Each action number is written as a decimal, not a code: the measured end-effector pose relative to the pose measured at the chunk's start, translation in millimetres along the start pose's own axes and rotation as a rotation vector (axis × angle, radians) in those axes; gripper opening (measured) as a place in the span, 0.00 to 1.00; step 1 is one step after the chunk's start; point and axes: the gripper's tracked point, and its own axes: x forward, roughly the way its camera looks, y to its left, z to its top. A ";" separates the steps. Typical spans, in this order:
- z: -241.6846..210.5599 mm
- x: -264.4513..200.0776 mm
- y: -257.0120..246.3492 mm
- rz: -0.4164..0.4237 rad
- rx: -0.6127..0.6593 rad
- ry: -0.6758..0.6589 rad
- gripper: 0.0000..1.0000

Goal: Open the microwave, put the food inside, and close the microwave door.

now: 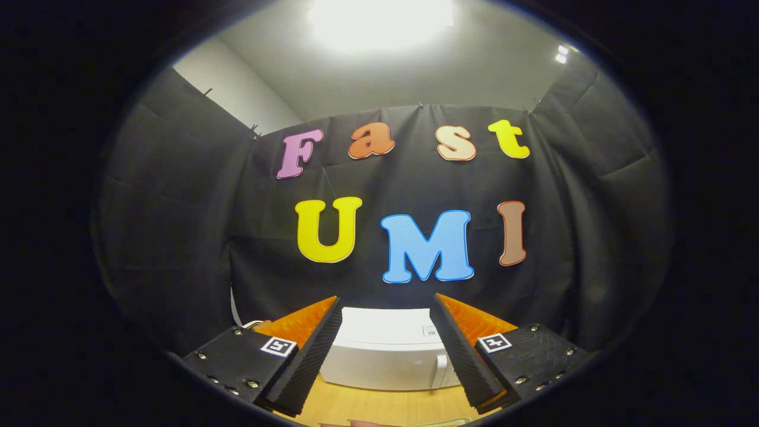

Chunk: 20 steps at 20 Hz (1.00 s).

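The gripper (385,308) holds its two ribbed, wedge-shaped fingers (308,356) spread wide with nothing between them. Beyond them, seen through the gap, a boxy white microwave (385,350) with smooth, rounded edges sits on a pale wooden table (379,406), its door shut.

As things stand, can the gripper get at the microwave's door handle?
Probably yes. The gripper is open, nothing held, and the white microwave sits beyond the fingers on the wooden table, door shut. Its handle is near the right finger, and nothing visible lies between.
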 end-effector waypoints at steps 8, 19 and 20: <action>-131.3 42.3 -70.9 -0.083 -0.055 0.017 0.96; -269.3 116.3 -123.9 -0.110 0.022 0.197 0.96; -276.9 119.1 -123.0 -0.110 0.024 0.208 0.96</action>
